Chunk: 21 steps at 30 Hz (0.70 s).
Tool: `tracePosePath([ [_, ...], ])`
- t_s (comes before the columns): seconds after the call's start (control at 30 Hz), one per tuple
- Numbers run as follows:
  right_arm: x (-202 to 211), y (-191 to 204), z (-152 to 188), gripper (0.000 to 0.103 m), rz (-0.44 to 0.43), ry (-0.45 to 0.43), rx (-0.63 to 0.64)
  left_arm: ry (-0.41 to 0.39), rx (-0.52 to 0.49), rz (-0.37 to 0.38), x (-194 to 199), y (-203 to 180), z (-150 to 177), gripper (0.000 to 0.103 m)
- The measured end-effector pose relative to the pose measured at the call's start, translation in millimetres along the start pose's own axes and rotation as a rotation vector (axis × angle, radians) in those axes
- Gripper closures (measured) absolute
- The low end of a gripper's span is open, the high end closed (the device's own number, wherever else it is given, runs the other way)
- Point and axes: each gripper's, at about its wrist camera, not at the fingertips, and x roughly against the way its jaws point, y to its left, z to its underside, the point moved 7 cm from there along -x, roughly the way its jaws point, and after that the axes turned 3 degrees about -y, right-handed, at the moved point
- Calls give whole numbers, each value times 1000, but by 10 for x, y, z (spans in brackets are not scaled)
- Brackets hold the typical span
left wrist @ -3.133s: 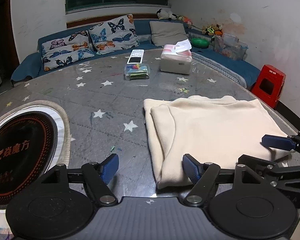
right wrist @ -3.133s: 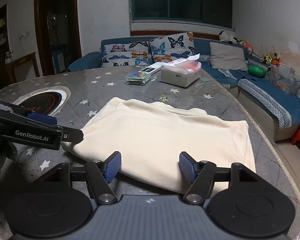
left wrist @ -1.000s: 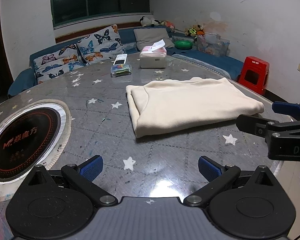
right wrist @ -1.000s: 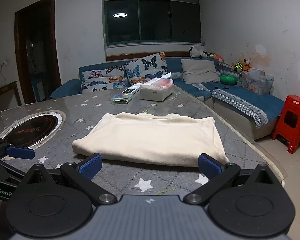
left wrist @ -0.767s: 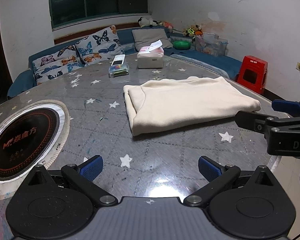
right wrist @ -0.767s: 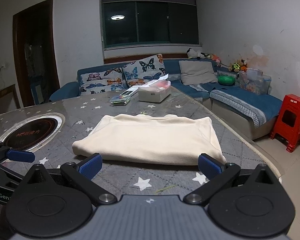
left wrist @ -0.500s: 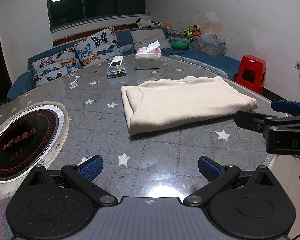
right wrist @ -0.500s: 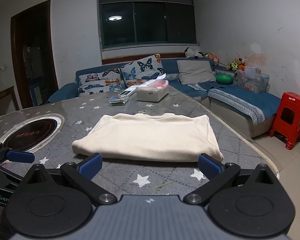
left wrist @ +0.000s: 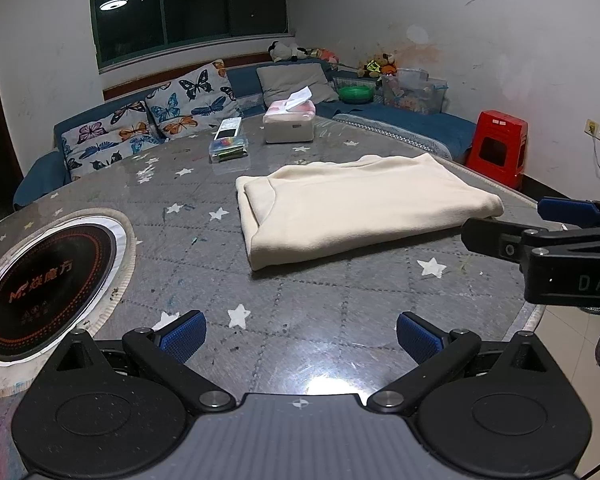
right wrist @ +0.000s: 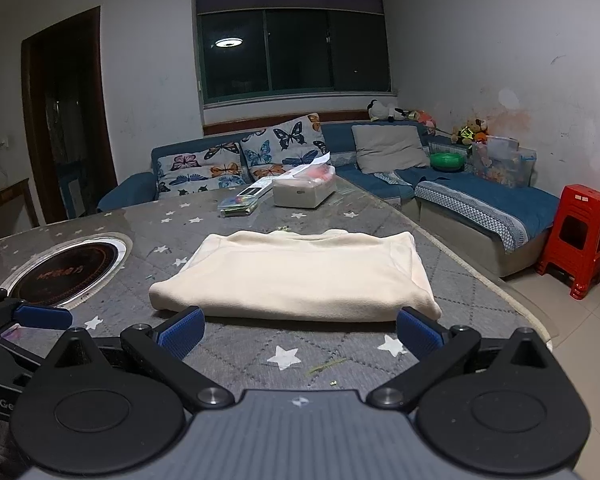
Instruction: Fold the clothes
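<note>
A cream garment [left wrist: 352, 208] lies folded into a flat rectangle on the grey star-patterned table [left wrist: 308, 292]; it also shows in the right wrist view [right wrist: 300, 276]. My left gripper [left wrist: 300, 334] is open and empty, held back near the table's front edge, clear of the garment. My right gripper [right wrist: 298, 330] is open and empty, just short of the garment's near edge. The right gripper also reaches in at the right of the left wrist view [left wrist: 540, 220]. The left gripper's blue fingertip [right wrist: 44, 316] shows at the left of the right wrist view.
A round black induction plate [left wrist: 40, 280] is set into the table at the left. A tissue box [left wrist: 288, 124] and a clear box with a remote [left wrist: 228, 146] stand at the far side. A blue sofa [right wrist: 480, 204] and a red stool [right wrist: 576, 236] stand beyond the table.
Both grippers have opened wide and pulled back and up from the folded garment, which now lies farther off. The garment itself has not moved.
</note>
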Motion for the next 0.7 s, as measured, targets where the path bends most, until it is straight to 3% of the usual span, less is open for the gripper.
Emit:
tracePosePath([
  [0.7,67,-22,33,0,2,-5,-15,-4,-16,7,30,-75,-1,0],
])
